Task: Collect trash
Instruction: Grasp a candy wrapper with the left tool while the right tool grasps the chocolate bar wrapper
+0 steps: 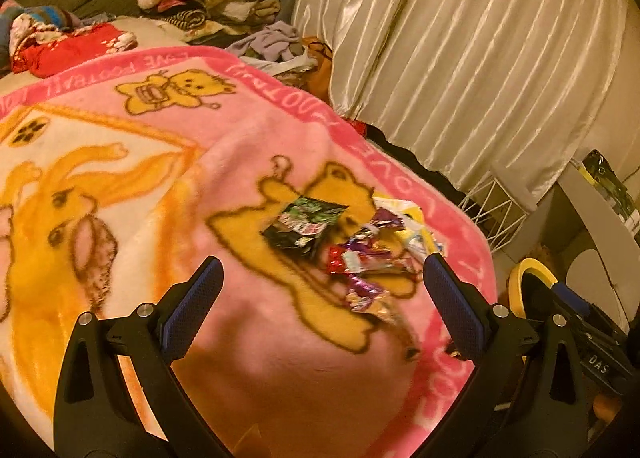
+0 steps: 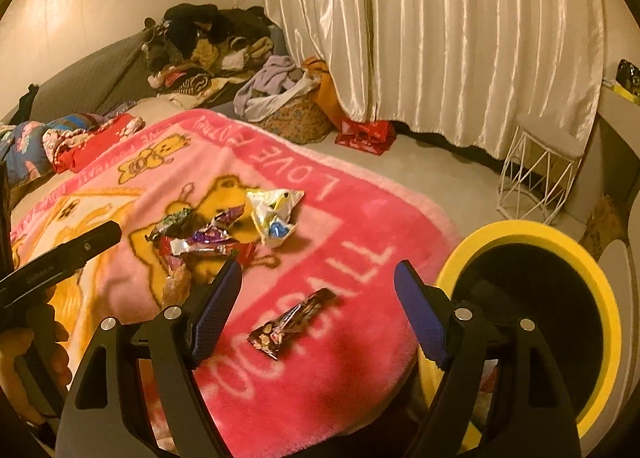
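Pink blanket [image 2: 352,242] covers the bed beneath us, and our right gripper [image 2: 318,278] hangs wide and empty above a dark snack wrapper [image 2: 292,322]. Our left gripper [image 1: 320,270] gapes too, nothing between its pads, facing the wrapper pile [image 1: 360,254]; the yellow-rimmed bin [image 2: 600,298] stands right of the bed.

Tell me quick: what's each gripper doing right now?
Left gripper: open, holding nothing, above the blanket.
Right gripper: open, holding nothing.
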The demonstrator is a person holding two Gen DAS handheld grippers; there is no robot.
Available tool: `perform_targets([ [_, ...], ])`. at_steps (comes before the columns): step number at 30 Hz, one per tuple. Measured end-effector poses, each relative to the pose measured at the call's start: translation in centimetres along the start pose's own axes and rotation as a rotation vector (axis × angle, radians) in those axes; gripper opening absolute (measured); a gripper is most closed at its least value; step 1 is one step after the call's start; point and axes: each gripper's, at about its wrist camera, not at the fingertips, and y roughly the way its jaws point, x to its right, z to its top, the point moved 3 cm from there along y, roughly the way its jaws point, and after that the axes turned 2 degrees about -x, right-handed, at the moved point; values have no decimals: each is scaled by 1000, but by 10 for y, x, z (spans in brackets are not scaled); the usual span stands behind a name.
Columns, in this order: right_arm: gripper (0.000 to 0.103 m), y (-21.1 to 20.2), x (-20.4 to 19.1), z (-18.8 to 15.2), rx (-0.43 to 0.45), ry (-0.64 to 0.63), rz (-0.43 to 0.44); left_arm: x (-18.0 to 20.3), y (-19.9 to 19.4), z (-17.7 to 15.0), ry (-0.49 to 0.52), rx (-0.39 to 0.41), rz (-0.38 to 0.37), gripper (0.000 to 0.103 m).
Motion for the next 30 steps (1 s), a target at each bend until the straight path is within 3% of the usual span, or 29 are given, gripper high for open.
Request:
perform_targets([
  [6,76,23,-8,-3,-51,17,6,-11,15,-7,-37,-55,-37,59],
  [9,75,33,-10,-3,-80,30,7,-13,28,-11,-68,-103,-83,49],
  [18,68,53,-5,-1,-140,94,34,-5,54,-11,-83,-158,-128,45],
  [26,65,74,-1,-4,-210,166,67,7,69,-2,-70,-177,-147,36],
  [29,57,85,5,-8,-252,216,91,11,71,-1,-56,-183,-150,30],
  [30,49,87,6,-10,-266,231,102,12,71,-1,-51,-184,-149,26],
])
